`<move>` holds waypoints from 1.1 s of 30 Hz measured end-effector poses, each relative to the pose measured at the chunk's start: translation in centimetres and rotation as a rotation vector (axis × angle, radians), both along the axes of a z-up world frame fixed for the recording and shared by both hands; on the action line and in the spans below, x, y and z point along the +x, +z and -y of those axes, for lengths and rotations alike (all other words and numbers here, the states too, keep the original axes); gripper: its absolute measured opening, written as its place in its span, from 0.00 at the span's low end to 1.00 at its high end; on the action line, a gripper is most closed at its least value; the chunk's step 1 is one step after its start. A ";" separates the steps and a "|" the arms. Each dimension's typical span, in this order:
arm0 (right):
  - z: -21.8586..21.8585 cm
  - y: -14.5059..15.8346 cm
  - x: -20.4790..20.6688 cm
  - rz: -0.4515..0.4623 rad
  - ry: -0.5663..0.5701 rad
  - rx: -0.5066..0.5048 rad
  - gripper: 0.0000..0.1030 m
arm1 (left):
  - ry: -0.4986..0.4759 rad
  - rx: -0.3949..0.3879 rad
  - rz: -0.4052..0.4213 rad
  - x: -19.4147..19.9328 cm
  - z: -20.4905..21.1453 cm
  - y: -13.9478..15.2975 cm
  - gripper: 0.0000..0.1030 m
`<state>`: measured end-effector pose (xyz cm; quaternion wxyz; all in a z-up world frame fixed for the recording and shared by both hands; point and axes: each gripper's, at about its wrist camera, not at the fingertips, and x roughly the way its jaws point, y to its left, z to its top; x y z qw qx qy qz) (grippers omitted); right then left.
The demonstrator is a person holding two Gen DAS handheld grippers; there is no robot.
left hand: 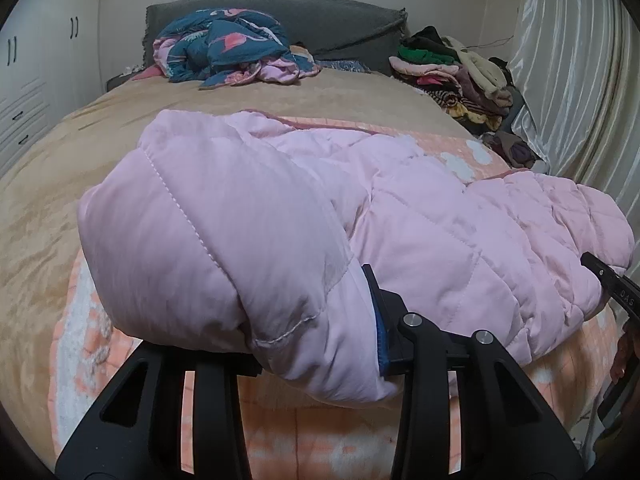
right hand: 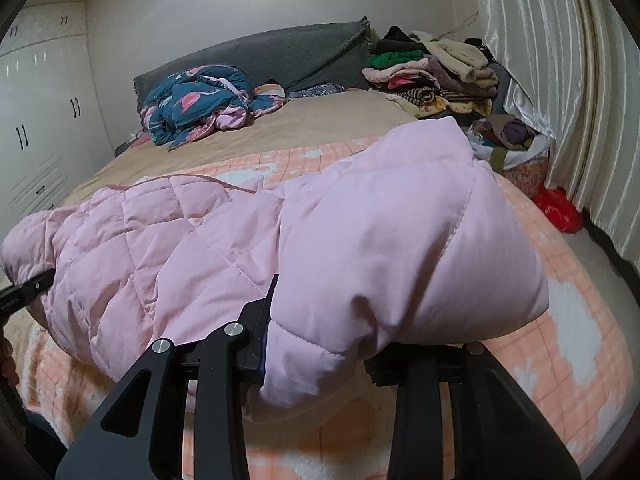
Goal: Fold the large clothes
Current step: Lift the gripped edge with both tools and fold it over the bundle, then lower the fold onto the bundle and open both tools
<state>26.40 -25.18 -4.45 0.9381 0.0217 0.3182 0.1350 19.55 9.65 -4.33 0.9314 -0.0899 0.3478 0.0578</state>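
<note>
While the left tool (left hand: 316, 340) grips one end of the pink padded jacket (left hand: 400, 240), its two fingers are closed on a thick fold of the fabric, and the blue pad of one finger (left hand: 382, 340) shows at the edge of the cloth. The right tool (right hand: 320, 344) does the same at the other end of the jacket (right hand: 200, 248): its fingers hold a bulky fold between them, with one finger (right hand: 256, 332) visible on the left of the fold. In each view the tip of the other tool appears at the far end of the jacket.

The jacket lies across the near end of the bed (left hand: 60, 200), stretched from one tool to the other, on an orange and white checked blanket (right hand: 560, 340). Behind it is a tan cover. Near the grey headboard (left hand: 320, 24) lies a crumpled blue and pink quilt (left hand: 232, 44). A pile of mixed clothes (right hand: 432, 76) sits in the far corner of the bed, beside the pale curtain (right hand: 552, 80). White wardrobe doors (right hand: 40, 120) stand on the other side of the room.
</note>
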 end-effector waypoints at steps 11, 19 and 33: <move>1.5 -1.7 -0.6 -0.047 -0.037 0.077 0.33 | 0.014 -0.016 -0.020 -1.6 -0.6 -2.1 0.32; 2.2 -2.8 0.6 -0.104 -0.062 0.115 0.38 | 0.023 0.002 -0.041 -1.9 -0.5 -2.7 0.33; 3.6 -4.6 0.9 -0.185 -0.115 0.233 0.62 | 0.047 -0.004 -0.060 -2.1 0.0 -2.9 0.38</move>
